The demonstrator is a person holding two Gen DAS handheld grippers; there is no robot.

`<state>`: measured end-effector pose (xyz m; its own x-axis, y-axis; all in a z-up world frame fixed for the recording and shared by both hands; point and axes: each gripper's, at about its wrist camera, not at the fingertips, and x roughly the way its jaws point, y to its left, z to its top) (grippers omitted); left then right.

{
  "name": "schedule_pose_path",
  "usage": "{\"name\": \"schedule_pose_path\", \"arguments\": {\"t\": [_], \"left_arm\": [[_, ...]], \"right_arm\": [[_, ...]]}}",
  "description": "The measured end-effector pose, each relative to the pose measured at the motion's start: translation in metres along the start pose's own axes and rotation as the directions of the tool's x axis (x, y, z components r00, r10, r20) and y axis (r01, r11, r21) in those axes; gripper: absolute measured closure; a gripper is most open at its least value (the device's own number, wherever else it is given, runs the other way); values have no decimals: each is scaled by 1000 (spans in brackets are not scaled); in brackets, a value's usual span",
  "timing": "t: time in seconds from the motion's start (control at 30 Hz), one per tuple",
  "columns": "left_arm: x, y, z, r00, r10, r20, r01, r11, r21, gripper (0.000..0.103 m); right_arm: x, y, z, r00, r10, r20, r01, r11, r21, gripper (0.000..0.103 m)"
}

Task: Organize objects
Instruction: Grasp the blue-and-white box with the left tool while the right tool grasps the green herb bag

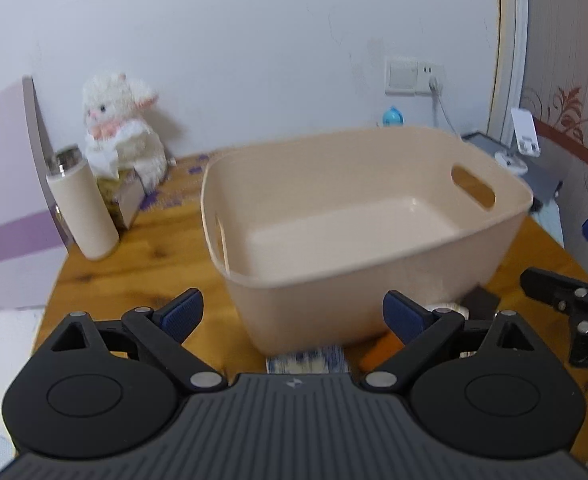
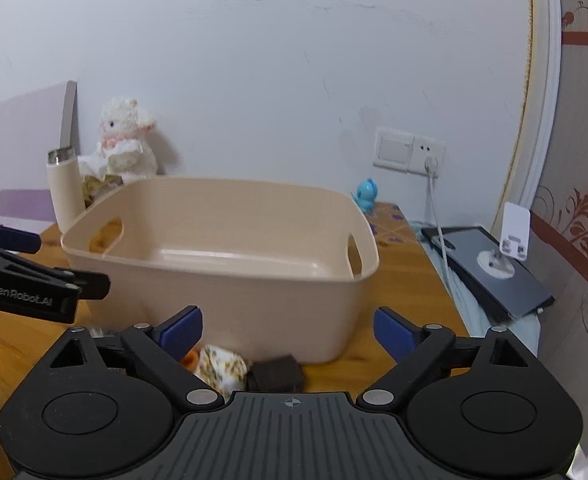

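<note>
So both grippers are just hanging in front of the bin point(image 2: 218, 256) right now, jaws spread wide apart on the left gripper point(image 1: 292, 316) and on the right gripper point(image 2: 288, 330), nothing held in either. The bin looks empty inside, so my guess is the sorting hasn't really started and the first pick is what's up next.

The stuff to grab sits on the tabletop point(image 2: 405, 280) right against the bin's near wall: a floral fabric bundle point(image 2: 220, 366), a dark brown block point(image 2: 276, 374) just beside it, and something orange point(image 1: 379, 350) poking out next to them. There's also a blue-and-white patterned thing point(image 1: 307, 360) in the left view, too blurry to name.

If I were doing it, I'd go right gripper first since the bundle and block are basically under it. Come down from above, not forward, or you'll shove things into the bin wall. They're crowded together, so close on one item only. The fabric looks squishy and will probably bunch up, so grip it mid-body. Then lift clear over the rim before letting go.

The bin itself is pale peach plastic, rounded corners, cut-out handle slots on two sides, sitting mid-tabletop.
</note>
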<state>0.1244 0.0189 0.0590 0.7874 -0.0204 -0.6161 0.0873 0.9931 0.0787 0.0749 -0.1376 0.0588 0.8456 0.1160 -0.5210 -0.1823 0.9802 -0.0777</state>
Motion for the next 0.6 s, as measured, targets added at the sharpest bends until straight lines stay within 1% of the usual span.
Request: {"name": "schedule_pose_path", "arguments": {"t": [0.17, 0.3, 0.4, 0.53, 0.6], "left_arm": [[12, 5, -21, 998, 8, -59, -8, 1000, 0, 6], [27, 5, -35, 994, 4, -112, -2, 1000, 11, 6], [38, 6, -42, 989, -5, -148, 5, 1000, 1, 6], [53, 7, -47, 983, -2, -181, -1, 1000, -17, 6], [58, 9, -47, 982, -26, -185, 19, 999, -37, 5]], "right_arm": [[7, -3, -21, 998, -21, -59, 20, 1000, -14, 8], [19, -6, -38, 993, -25, -114, 23, 1000, -18, 8], [27, -8, -47, 989, -27, -146, 24, 999, -22, 8], [36, -12, -54, 984, -9, -176, 8, 1000, -4, 8], [41, -13, -56, 983, 2, -185, -1, 1000, 2, 8]]}}
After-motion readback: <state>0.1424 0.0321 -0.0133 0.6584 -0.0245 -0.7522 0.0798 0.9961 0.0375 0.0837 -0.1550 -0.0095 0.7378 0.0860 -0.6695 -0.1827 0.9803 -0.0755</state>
